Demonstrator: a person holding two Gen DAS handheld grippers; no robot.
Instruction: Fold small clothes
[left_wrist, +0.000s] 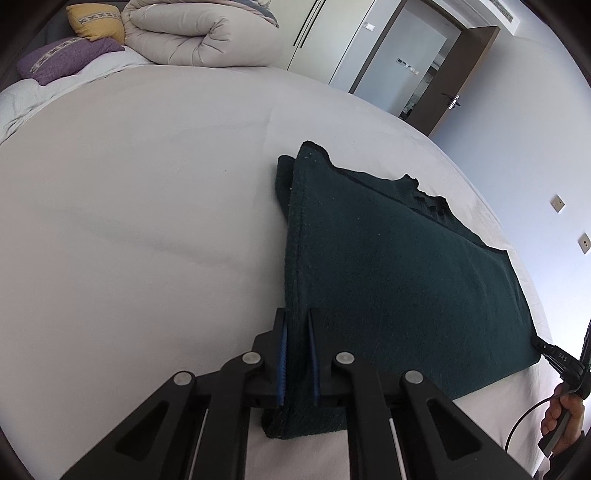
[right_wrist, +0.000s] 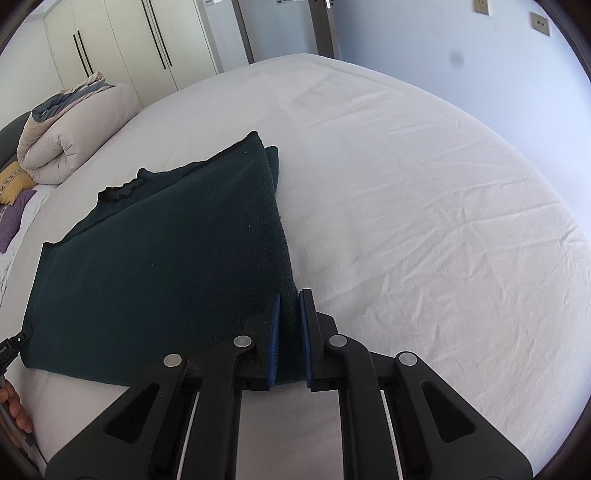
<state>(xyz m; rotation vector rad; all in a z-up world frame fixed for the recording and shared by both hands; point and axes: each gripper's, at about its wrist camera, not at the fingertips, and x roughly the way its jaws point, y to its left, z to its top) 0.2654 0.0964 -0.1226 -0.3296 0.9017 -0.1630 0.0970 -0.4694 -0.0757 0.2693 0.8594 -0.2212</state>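
Left wrist view: both tongs (left_wrist: 297, 354) (right_wrist: 289, 338) clench the green garment (left_wrist: 388, 280) (near hem hidden).

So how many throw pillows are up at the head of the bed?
2: a yellow pillow beside the rolled duvet, and a purple pillow just in front of it. The duvet may hide more.

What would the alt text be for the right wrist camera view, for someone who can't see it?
The right gripper is shut on the near corner of a dark green garment spread on a white bed sheet. A rolled duvet lies far left, with wardrobe doors behind.
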